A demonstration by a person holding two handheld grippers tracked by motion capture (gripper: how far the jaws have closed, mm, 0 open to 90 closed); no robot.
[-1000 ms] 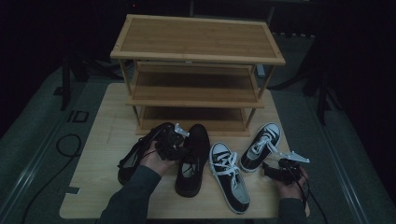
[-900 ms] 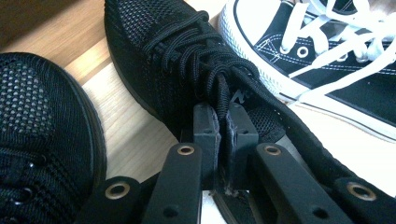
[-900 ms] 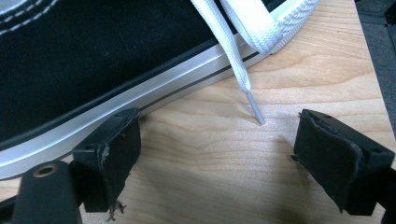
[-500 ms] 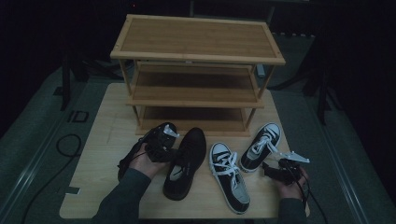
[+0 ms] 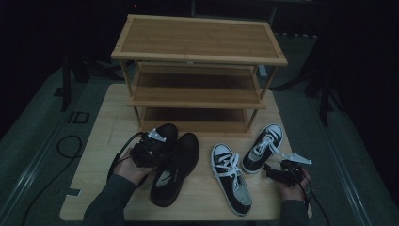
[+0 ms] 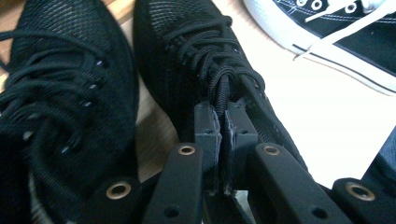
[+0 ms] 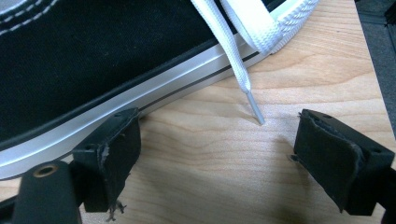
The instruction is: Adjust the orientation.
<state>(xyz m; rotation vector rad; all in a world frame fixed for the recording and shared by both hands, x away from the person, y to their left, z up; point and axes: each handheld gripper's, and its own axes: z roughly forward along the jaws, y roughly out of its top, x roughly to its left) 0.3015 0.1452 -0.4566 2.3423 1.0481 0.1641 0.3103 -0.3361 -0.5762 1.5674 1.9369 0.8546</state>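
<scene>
The left gripper (image 5: 157, 146) has its jaws pinched tight on the laces/tongue of one black shoe (image 5: 173, 168), which lies near the middle of the table (image 5: 99, 141), toe toward the rack. The left gripper view shows the laces (image 6: 219, 88) squeezed between the two pads. The 2nd black shoe (image 5: 162, 134) sits just beside it, closer to the table's left edge.

The right gripper (image 5: 275, 172) is near the table's front right corner, jaws spread wide w/ nothing between them. A white lace tip (image 7: 256, 112) lies on the wood between them, not pinched.

Looks like the job is putting shoes on the wooden rack (image 5: 197, 70) at the back of the table. Not much is done yet: all 3 shelves are bare, and 4 shoes are still on the table.

Count: 2 black shoes, 2 black-and-white sneakers (image 5: 231, 181) (image 5: 264, 146), 1 rack, 2 grippers.
</scene>
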